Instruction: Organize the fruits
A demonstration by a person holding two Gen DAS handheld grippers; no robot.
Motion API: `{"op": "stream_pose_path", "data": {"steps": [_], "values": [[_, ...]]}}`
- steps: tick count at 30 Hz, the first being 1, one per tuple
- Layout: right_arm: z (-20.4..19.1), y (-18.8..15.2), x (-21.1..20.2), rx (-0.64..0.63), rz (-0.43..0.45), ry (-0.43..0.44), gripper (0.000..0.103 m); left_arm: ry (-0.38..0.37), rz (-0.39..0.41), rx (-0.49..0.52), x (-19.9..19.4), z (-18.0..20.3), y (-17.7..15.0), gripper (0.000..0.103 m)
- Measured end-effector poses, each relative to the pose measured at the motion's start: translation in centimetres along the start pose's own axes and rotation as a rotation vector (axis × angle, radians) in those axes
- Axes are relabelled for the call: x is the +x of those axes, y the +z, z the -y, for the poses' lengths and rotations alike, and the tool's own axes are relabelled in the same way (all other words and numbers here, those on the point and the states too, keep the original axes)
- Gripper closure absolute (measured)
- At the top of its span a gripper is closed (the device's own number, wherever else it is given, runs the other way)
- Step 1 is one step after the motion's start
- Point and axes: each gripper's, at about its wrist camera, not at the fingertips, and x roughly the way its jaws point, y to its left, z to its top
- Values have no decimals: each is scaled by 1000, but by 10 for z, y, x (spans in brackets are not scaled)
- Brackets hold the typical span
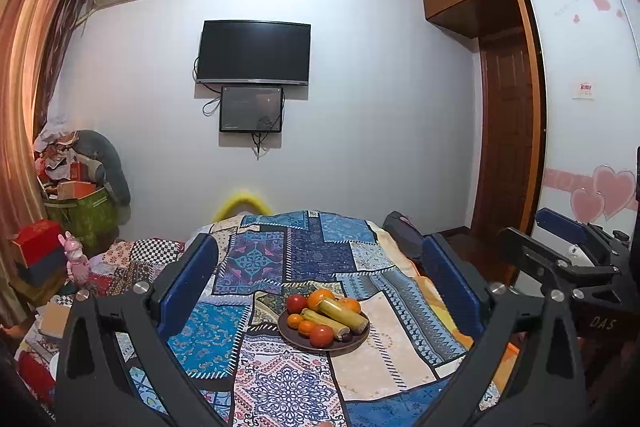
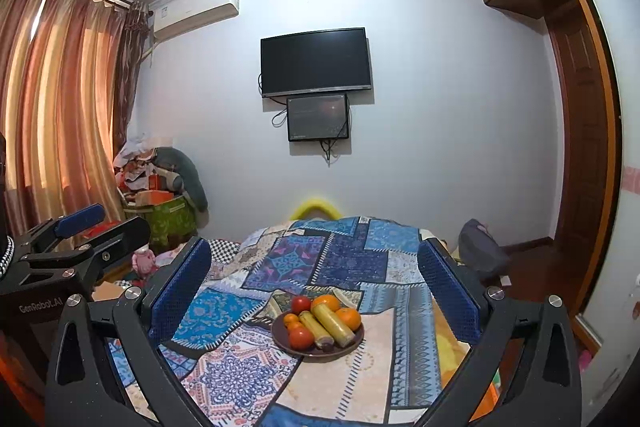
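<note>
Left gripper [image 1: 318,275] and right gripper [image 2: 314,273] held released, jaws spread wide, nothing grasped. Brown plate [image 1: 294,337] of fruit seen ahead between fingers on patchwork cloth [image 1: 276,383], well clear. Oranges [image 1: 321,298], tomatoes [image 1: 321,335], two yellow-green stalks [image 1: 346,315] piled together. Small dark item at stalk ends not identifiable.

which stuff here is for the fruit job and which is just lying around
For the job: plate, tomatoes, oranges, two yellow-green stalks, left gripper, right gripper.

Lying about: patchwork cloth, TV, pink toy, green box.
</note>
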Motion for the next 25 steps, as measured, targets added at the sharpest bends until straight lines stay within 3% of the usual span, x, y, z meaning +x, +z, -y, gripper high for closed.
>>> {"op": "stream_pose_path", "data": {"steps": [25], "values": [[3,-2,3,10,-24,-1,0,-17,-28,1,6,1,-1,0]]}}
